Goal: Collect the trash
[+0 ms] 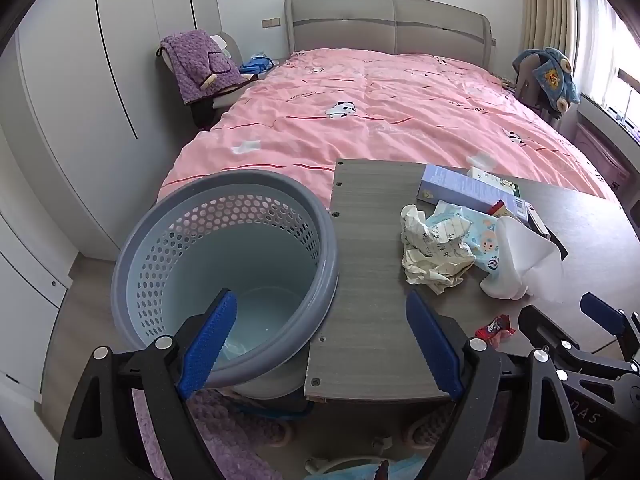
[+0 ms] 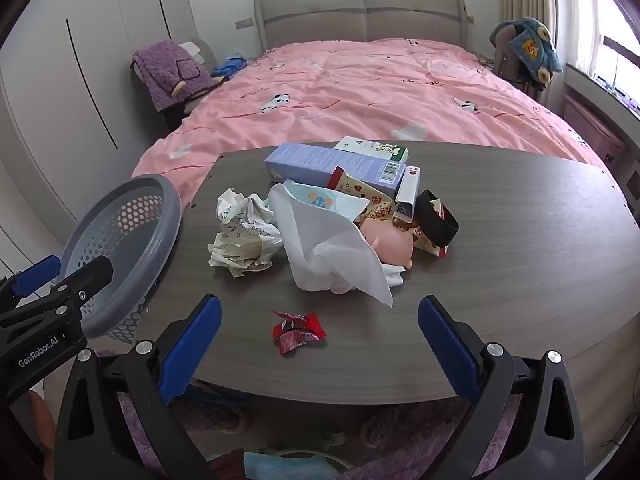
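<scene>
Barely started. Round grey perforated plastic bin (image 1: 224, 276) at worktop's (image 2: 500, 280) left edge looks near empty. Crumpled paper (image 2: 240, 236), white tissue (image 2: 324, 248), cartons and wrappers piled mid-worktop; red candy wrapper (image 2: 298, 330) near front edge. Left gripper (image 1: 320, 344) and right gripper (image 2: 320, 348) fingers spread wide, holding nothing.

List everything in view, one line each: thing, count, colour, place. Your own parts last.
basket: 1, grey-blue, beside table's left end
table: 1, grey wood-grain, at bed's foot
crumpled paper: 1, white, table left
tissue: 1, white, table centre
candy wrapper: 1, red, table front
long box: 1, lavender, table rear
pink toy: 1, pink, behind tissue
bed: 1, pink cover, behind table
left claw: 1, black with blue pads, open, empty
right claw: 1, same, open, empty
</scene>
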`<state>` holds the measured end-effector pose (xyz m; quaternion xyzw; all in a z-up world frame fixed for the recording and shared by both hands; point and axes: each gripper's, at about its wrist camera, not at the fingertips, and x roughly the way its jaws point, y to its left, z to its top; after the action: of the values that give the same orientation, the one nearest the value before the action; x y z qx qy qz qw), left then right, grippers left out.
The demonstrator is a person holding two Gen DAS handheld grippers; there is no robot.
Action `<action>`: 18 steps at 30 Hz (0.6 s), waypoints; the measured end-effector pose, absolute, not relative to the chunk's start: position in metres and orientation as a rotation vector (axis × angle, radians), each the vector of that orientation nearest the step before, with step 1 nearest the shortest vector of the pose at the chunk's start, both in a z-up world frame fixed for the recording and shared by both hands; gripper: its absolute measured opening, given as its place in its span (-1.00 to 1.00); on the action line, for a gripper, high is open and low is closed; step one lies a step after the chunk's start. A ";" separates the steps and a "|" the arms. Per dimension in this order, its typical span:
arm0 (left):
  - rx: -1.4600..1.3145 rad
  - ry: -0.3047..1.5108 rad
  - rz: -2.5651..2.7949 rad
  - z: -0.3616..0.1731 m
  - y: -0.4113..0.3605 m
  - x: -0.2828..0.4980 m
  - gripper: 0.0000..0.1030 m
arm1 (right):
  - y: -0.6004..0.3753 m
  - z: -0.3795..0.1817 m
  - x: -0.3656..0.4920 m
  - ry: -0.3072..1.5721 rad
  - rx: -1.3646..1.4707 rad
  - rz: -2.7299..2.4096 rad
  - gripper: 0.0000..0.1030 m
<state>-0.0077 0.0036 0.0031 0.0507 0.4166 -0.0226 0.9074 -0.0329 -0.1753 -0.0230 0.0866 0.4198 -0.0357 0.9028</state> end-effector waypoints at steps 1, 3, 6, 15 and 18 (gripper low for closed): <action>0.105 0.859 -0.047 0.003 0.003 -0.008 0.61 | -0.173 -0.024 -0.033 0.866 0.179 -0.075 0.88; 0.106 0.856 -0.047 0.004 0.003 -0.011 0.61 | -0.177 -0.024 -0.036 0.862 0.186 -0.073 0.88; 0.107 0.860 -0.048 0.004 0.003 -0.011 0.61 | -0.179 -0.023 -0.037 0.858 0.192 -0.077 0.88; 0.106 0.860 -0.050 0.005 0.004 -0.013 0.61 | -0.183 -0.023 -0.039 0.855 0.201 -0.075 0.88; 0.107 0.859 -0.049 0.004 0.003 -0.014 0.61 | -0.183 -0.023 -0.039 0.856 0.200 -0.075 0.88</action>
<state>-0.0135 0.0025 0.0042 0.0517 0.4164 -0.0239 0.9074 -0.0389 -0.1827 -0.0229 0.0970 0.4142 -0.0362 0.9043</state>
